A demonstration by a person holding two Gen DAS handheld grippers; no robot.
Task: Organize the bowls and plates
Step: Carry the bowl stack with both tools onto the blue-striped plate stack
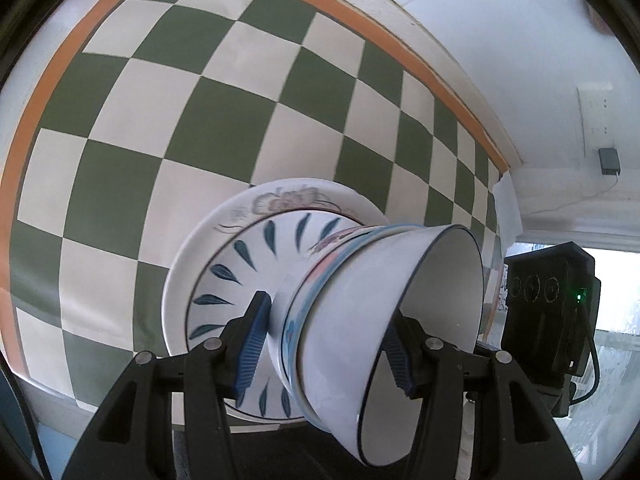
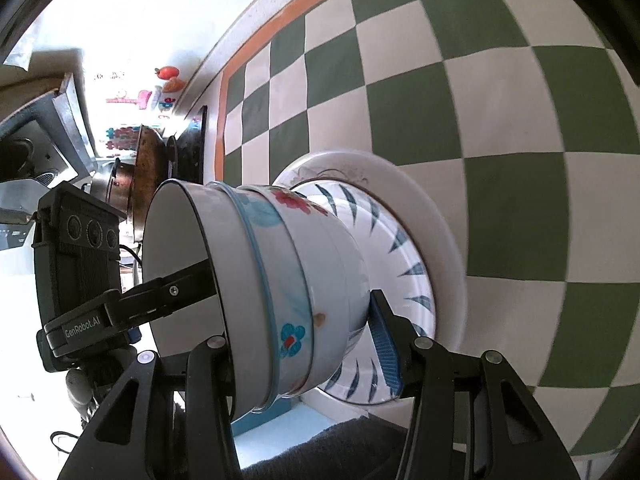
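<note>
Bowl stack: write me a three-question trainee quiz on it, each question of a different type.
1. How many bowls are nested in the stack?
2. True or false: the left claw hangs open, clear of the bowls.
3. The plate directly under the bowls shows: A) blue leaf marks, B) red stripes, C) no pattern.

Key: 1. three. 2. false; it is clamped on the stack, one side inside the top bowl, one outside. 3. A.

Ahead of both tools spreads a green-and-white checked cloth point(image 1: 224, 128) with an orange border point(image 2: 288, 12), white wall point(image 1: 500, 40) beyond it. Off to the right tool's left, dark pans point(image 2: 148, 168) lean in bright, washed-out light.
</note>
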